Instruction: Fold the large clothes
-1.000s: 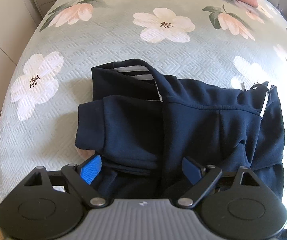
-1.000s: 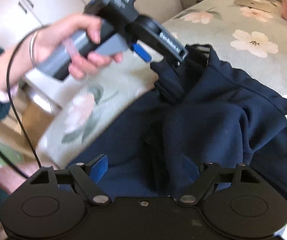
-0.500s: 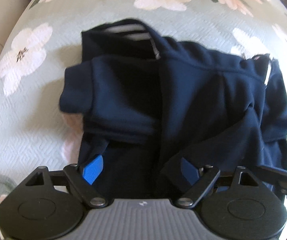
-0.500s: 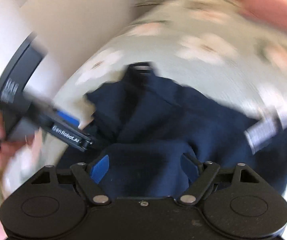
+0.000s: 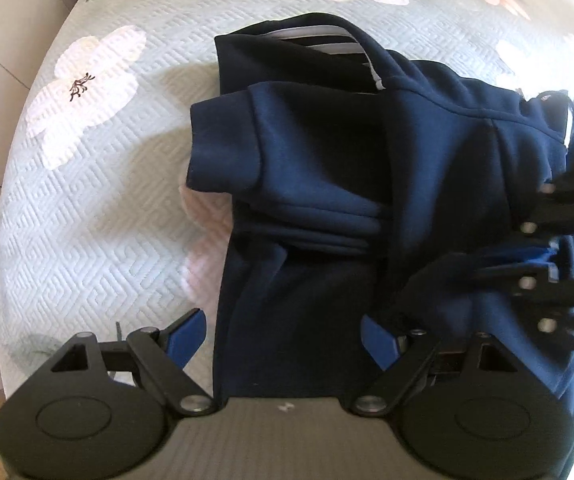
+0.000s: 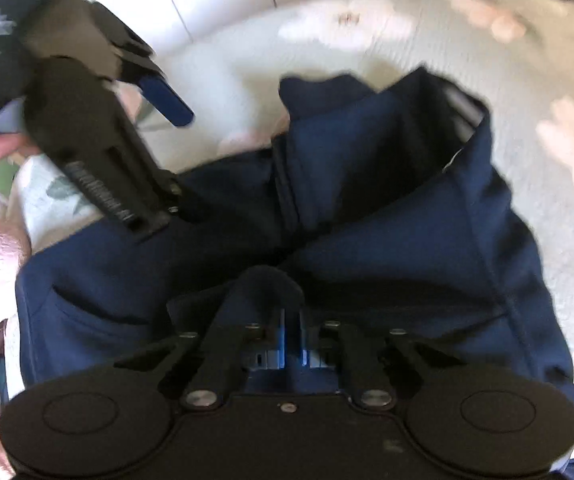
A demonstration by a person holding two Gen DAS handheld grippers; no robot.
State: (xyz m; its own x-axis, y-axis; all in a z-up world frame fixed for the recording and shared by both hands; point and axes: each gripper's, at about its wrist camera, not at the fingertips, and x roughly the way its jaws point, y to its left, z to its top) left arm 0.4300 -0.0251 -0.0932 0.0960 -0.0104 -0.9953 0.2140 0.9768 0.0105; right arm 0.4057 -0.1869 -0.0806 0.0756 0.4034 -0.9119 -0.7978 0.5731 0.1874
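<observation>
I see one navy garment (image 5: 327, 168), partly folded, lying on the floral bedspread (image 5: 99, 200); its long axis runs up and down my left wrist view, striped collar end farthest from me. On the left, my left gripper (image 5: 283, 340) hangs spread wide over the near hem, pads clear of the cloth. On the right, my right gripper (image 6: 291, 332) has just snapped closed, pinching a bunched fold of that garment.
</observation>
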